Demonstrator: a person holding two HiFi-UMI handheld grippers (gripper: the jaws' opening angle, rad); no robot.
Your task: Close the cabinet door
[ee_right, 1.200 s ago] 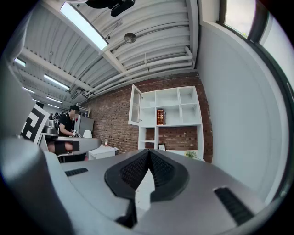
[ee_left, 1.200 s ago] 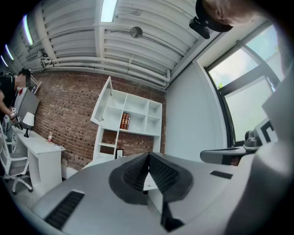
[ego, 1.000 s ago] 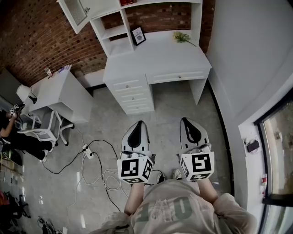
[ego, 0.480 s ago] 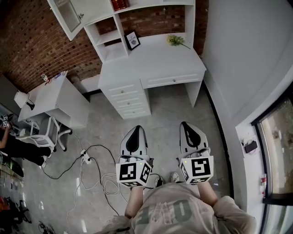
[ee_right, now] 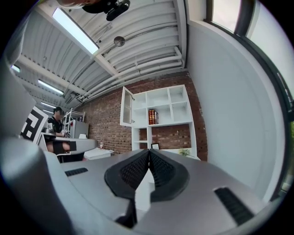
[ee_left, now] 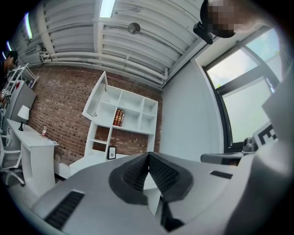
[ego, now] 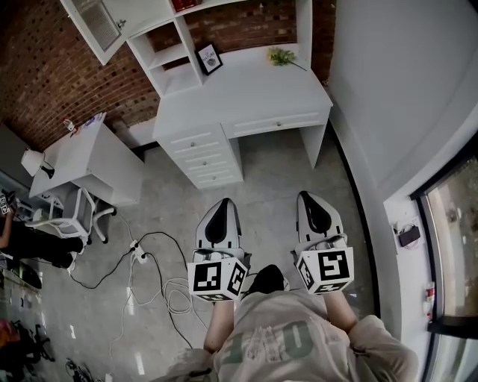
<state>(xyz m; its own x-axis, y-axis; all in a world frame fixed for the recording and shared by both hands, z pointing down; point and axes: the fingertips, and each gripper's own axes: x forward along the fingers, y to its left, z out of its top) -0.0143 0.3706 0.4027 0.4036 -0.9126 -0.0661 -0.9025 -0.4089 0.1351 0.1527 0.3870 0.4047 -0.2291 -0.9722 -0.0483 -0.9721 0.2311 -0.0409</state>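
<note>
The white cabinet door (ego: 89, 22) stands swung open at the top left of the shelf unit over the white desk (ego: 246, 86). It also shows in the left gripper view as the door (ee_left: 94, 98) and in the right gripper view as the door (ee_right: 127, 107). My left gripper (ego: 218, 203) and right gripper (ego: 310, 195) hang side by side over the floor, well short of the desk and pointing level toward it. The left gripper (ee_left: 148, 156) and the right gripper (ee_right: 149, 152) are both shut with nothing between the pads.
Books (ee_right: 153, 116), a picture frame (ego: 209, 57) and a small plant (ego: 280, 56) sit on the shelf unit. A smaller white desk (ego: 89, 153), a chair (ego: 63, 216), a seated person (ego: 22, 239) and floor cables (ego: 149, 261) lie left. A wall and window (ego: 448, 246) run along the right.
Both grippers have moved forward over the floor toward the desk, staying shut. The desk and open door have slid left in the head view.
</note>
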